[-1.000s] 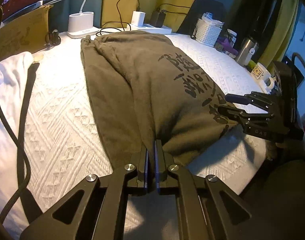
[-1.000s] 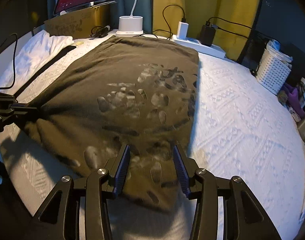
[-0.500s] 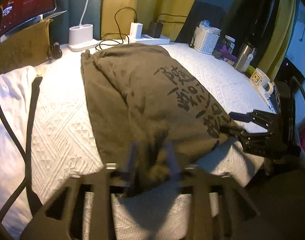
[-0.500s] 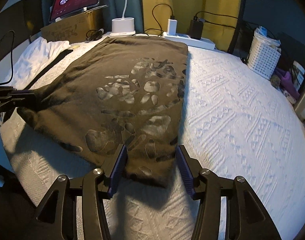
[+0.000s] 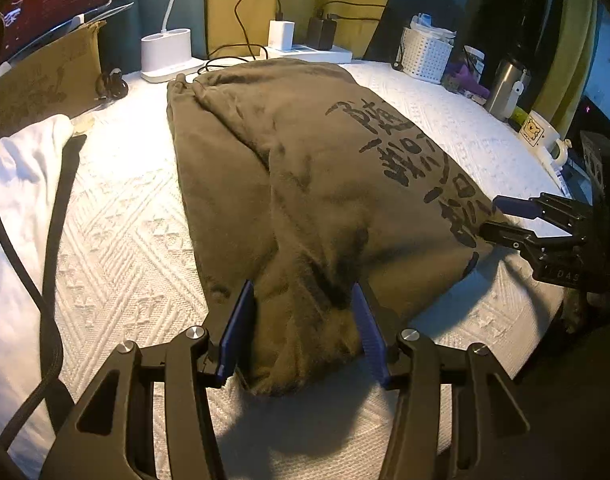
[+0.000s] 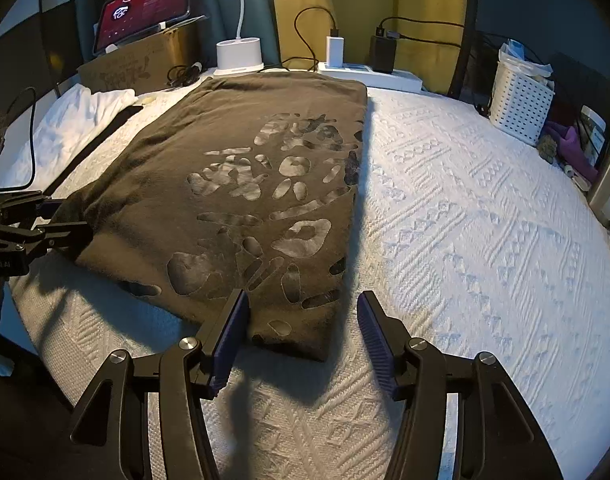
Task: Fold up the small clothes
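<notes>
Olive-brown folded cotton T-shirt with black calligraphy print [image 5: 305,184] lies lengthwise on the white quilted bedspread with raised diamond pattern [image 5: 117,240], occupying the centre of both views; in the right wrist view it fills centre-left of frame [image 6: 249,200].

Left gripper [image 5: 303,324]: blue-padded fingers [image 5: 235,332] spread wide, nothing clamped. The near hem corner of the shirt sits bunched between the two pads, at lower centre of the left wrist view; cloth touches or nearly touches the left pad, cannot tell which. Same gripper seen from the side at far left of the right wrist view [image 6: 45,224], at the shirt's left corner.

Right gripper [image 6: 305,328]: fingers spread wide, holding nothing. Near right corner of the shirt lies between them, closer to the left pad; bare bedspread shows beside the right pad. In the left wrist view this gripper appears at right edge of frame [image 5: 501,216], fingers apart, tips at the shirt's edge.

Background, upper part of frames: white lamp base [image 6: 239,54], white power strip with plugged chargers [image 6: 369,70], white perforated plastic basket [image 6: 521,104], tablet with red screen [image 6: 145,8] on a cardboard box [image 6: 137,66]. White crumpled cloth [image 5: 17,168] at left edge of the left wrist view.
</notes>
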The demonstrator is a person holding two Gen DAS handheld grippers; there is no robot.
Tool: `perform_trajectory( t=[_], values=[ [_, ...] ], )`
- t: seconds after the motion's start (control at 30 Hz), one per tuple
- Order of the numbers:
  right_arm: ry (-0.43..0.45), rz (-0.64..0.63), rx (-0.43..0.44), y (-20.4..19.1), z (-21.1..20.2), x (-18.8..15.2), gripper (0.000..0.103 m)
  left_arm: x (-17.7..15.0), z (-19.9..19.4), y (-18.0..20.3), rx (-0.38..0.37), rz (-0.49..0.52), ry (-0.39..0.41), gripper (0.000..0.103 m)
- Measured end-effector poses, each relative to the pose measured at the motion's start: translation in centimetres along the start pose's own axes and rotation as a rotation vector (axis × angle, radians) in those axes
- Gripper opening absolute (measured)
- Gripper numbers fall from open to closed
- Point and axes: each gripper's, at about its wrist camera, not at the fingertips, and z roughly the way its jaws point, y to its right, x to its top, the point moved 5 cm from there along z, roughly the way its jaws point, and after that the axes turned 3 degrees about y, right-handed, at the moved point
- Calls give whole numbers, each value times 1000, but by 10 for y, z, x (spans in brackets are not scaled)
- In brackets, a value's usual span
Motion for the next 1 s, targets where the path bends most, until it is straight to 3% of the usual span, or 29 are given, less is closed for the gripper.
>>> perform_trajectory(
  t=[0.17,0.4,0.63,0.73,1.0],
  values=[
    [1,16,3,4,0,-1,63,5,-3,3,26,-6,-9,51],
    [19,21,-17,7,-5,4,63,27,-21,5,5,-41,110,54],
    [25,35,-38,14,-3,9,63,22,17,-3,68,-57,22,57],
    [2,50,-42,20,3,4,63,22,18,-2,81,-54,32,57],
    [-8,64,-21,25,3,4,63,23,10,-8,42,-88,16,58]
  ],
)
